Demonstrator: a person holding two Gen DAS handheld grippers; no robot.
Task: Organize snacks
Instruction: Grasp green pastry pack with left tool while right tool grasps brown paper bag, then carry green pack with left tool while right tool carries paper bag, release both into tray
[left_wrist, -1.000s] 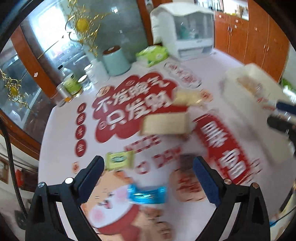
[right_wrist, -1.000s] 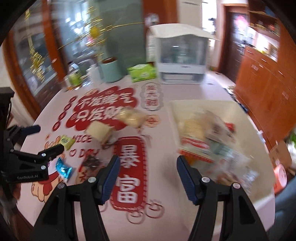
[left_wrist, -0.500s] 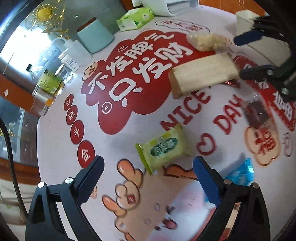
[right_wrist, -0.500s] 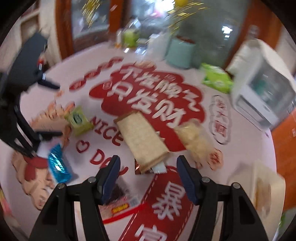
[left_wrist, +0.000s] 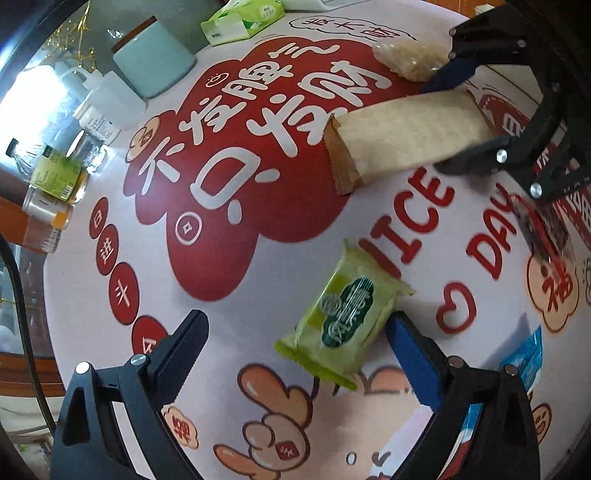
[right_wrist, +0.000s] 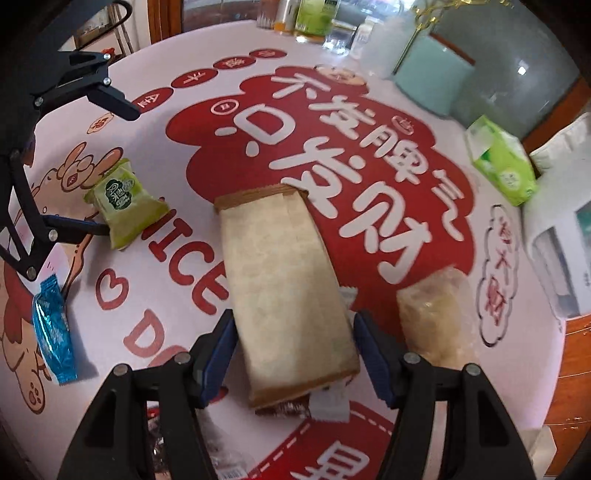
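The right gripper (right_wrist: 293, 339) is low over the table (right_wrist: 480, 192) with its jaws apart, one on each side of the near end of the tan pack (right_wrist: 280, 277); the left finger (right_wrist: 218, 350) lies just beside the pack's edge, but contact cannot be confirmed. The tan pack lies flat on the red print, long axis running near to far. A small silver-ended wrapper (right_wrist: 328, 406) protrudes from under its near end. To the right of the right gripper lies a clear bag (right_wrist: 436, 317) of pale snack. To the left lies a blue packet (right_wrist: 53, 332). Farther left, the green packet (right_wrist: 122, 201) rests on the table, with one finger of the left gripper (left_wrist: 297, 338) at its near left edge. In the left wrist view, that gripper's jaws are wide apart; the green packet lies toward the blue pad (left_wrist: 410, 347), just beside or touching it, well clear of the other finger. A dark packet (left_wrist: 546, 232) lies to the right near the word DAY. At the far side stand a teal canister (right_wrist: 432, 79), a green tissue pack (right_wrist: 502, 166), bottles (left_wrist: 110, 99) and jars (left_wrist: 55, 177).
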